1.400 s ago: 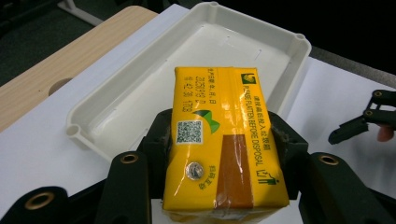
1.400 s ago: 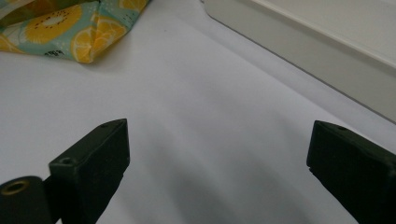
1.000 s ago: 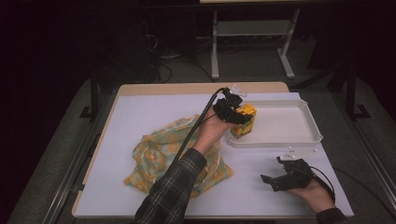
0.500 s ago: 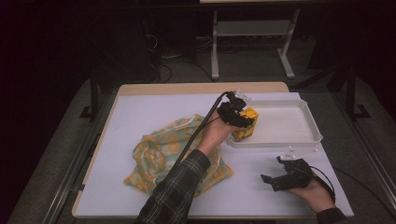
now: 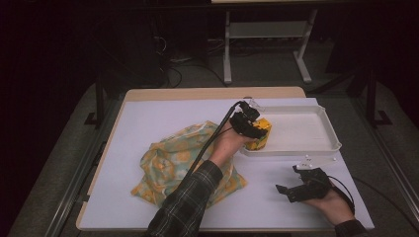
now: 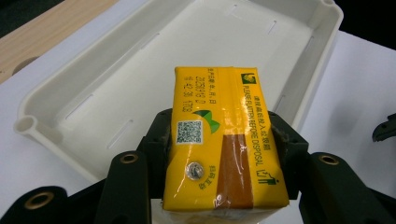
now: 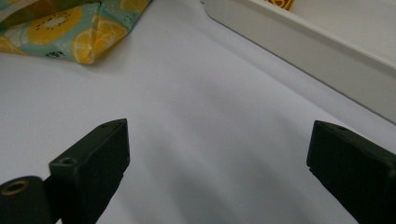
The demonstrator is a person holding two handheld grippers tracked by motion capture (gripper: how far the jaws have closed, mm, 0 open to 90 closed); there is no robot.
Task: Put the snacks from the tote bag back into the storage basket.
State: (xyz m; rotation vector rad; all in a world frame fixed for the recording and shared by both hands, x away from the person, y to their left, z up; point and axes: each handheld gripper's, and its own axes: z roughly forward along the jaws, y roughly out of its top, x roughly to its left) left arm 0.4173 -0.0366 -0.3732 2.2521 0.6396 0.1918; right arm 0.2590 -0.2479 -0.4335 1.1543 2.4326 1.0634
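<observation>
My left tongs [image 5: 253,129] clamp a yellow carton [image 6: 224,144] by its two sides, both pads pressed against it. I hold it over the near left corner of the white tray [image 5: 296,149], above the rim. My right tongs [image 5: 296,183] rest on the tabletop [image 5: 163,116] near the front edge, well apart from the tray, jaws spread wide with nothing between them. A fruit-print cloth [image 5: 168,163] lies crumpled under my left forearm.
</observation>
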